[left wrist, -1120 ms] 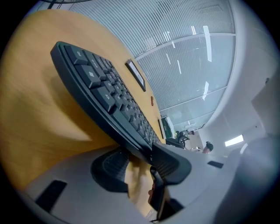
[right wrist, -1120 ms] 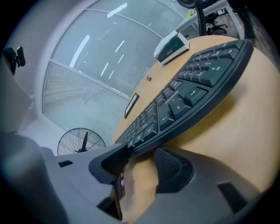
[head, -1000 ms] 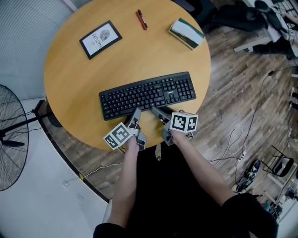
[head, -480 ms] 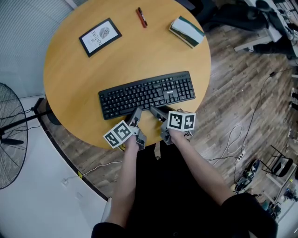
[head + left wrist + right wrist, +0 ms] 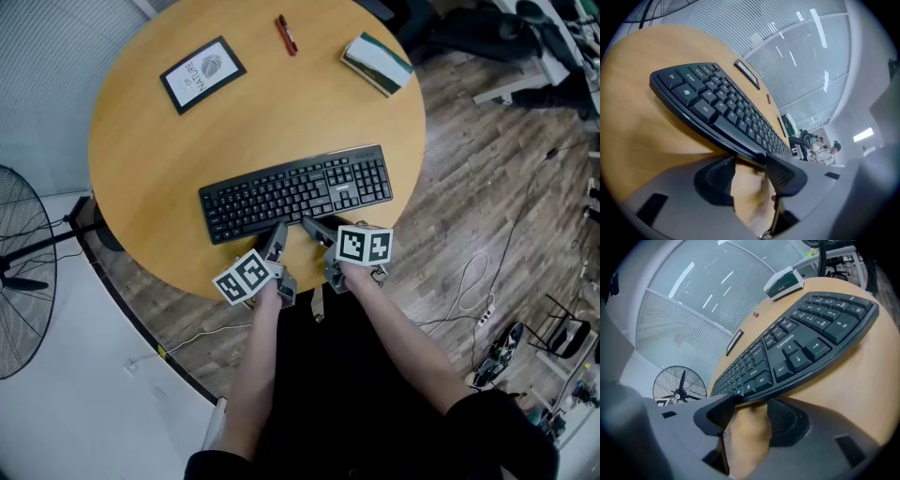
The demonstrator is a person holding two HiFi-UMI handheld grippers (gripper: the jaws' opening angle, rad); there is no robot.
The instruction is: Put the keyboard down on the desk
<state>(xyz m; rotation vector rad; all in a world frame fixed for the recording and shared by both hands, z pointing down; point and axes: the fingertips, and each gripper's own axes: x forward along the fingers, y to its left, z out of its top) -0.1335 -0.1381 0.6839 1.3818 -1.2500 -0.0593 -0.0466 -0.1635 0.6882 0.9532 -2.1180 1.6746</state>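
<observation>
now the keyboard lies flat on the round desk, toward its 6 o'clock edge in the head view. the left gripper and right gripper sit at the keyboard's 6 o'clock side. both have their jaws spread and have just been opening. only bare wood shows between the pads, with the keyboard's near edge at their tips. a framed card lies at 11 o'clock, a red pen at 12 and a book at 1.
</observation>
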